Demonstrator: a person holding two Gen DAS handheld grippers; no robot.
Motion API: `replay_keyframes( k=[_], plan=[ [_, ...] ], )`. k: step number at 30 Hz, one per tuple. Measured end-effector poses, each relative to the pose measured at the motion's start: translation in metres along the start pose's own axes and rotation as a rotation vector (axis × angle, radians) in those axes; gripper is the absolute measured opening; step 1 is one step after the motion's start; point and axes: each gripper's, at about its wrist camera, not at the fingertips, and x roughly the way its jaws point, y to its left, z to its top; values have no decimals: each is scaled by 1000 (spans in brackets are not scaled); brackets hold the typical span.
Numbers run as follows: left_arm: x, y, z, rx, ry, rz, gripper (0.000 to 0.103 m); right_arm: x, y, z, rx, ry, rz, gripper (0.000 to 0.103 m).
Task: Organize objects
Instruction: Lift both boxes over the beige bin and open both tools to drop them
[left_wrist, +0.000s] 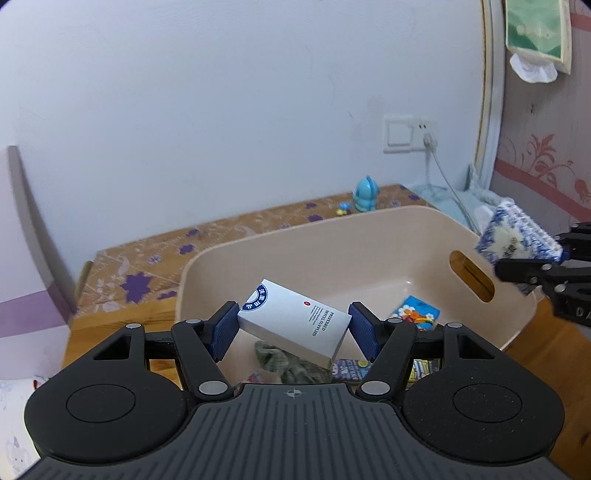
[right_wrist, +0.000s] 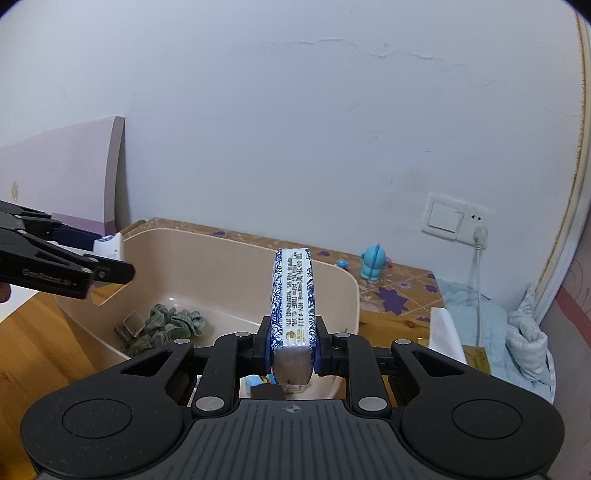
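My left gripper (left_wrist: 293, 326) is shut on a white box (left_wrist: 293, 326) with blue print, held tilted above the beige bin (left_wrist: 369, 236). At the right edge of that view my right gripper (left_wrist: 524, 269) carries a blue-and-white patterned tissue pack (left_wrist: 513, 236) over the bin's handle side. In the right wrist view the right gripper (right_wrist: 291, 349) is shut on that tissue pack (right_wrist: 293, 299), which stands up on its narrow edge. The left gripper (right_wrist: 107, 264) shows at the left with the white box (right_wrist: 109, 245) over the bin (right_wrist: 236, 254). A green cloth (right_wrist: 166, 325) lies inside the bin.
A small colourful packet (left_wrist: 417, 314) lies in the bin. The bin stands on a wooden table with a floral cover (left_wrist: 147, 266). A blue toy figure (right_wrist: 375, 264) stands by the wall near a socket and cable (right_wrist: 478, 236). Light blue cloth (right_wrist: 491, 325) is piled at the right.
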Motion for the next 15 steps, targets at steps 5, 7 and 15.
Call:
replay_keyframes(
  k=[5, 7, 15],
  plan=[
    [29, -6, 3, 14, 79, -25, 66, 23, 2, 3, -13, 50, 23, 19],
    [39, -7, 2, 8, 107, -35, 66, 33, 2, 3, -13, 75, 27, 19],
    [70, -9, -4, 15, 205, -20, 67, 63, 5, 0, -44, 186, 53, 19]
  ],
)
